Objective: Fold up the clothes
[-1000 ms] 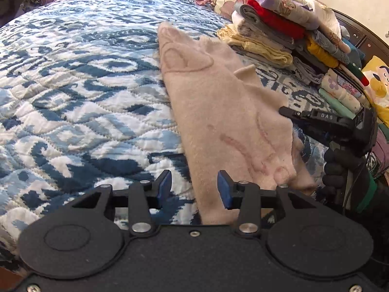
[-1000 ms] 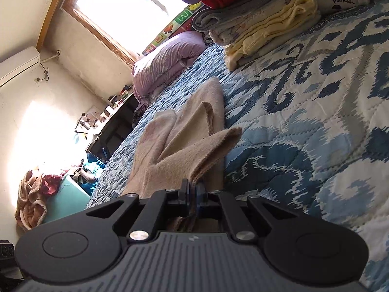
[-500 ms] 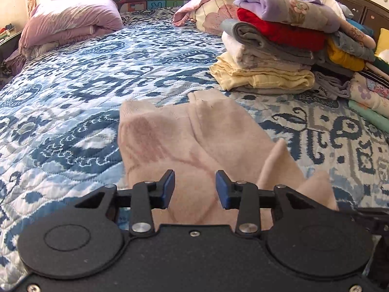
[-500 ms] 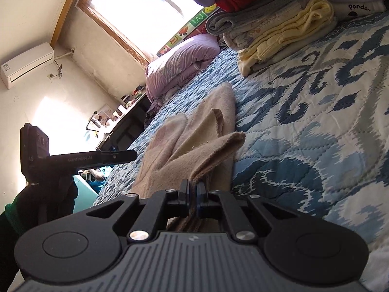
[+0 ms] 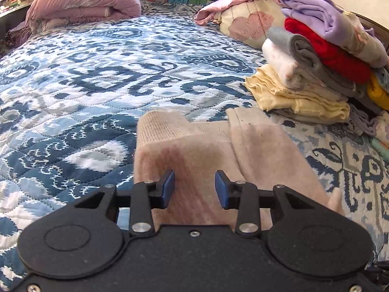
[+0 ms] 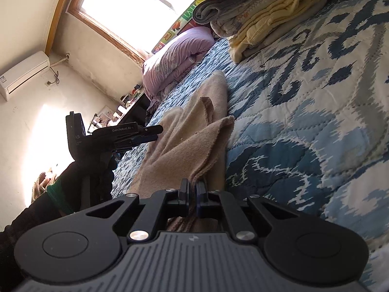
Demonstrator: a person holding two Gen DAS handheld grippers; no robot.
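A beige knit garment (image 5: 206,150) lies stretched along the blue patterned quilt (image 5: 85,85), its ribbed end pointing at the headboard. My left gripper (image 5: 194,182) hovers just above it, open, blue pads apart with only cloth below them. In the right wrist view the left gripper (image 6: 155,132) hangs over the left edge of the garment (image 6: 194,141), held by a dark-gloved hand (image 6: 90,170). My right gripper (image 6: 192,189) is shut on a bunched near corner of the garment, low over the quilt (image 6: 304,121).
A tall stack of folded clothes (image 5: 316,68) stands on the bed to the right, also in the right wrist view as the stack (image 6: 262,12). A lilac rolled duvet (image 5: 82,2) lies at the bed's head. Open quilt spreads to the garment's left.
My left gripper swung around from the garment's side and now looks along it toward the headboard; it came into the right wrist view and neared the cloth. The right gripper held still.
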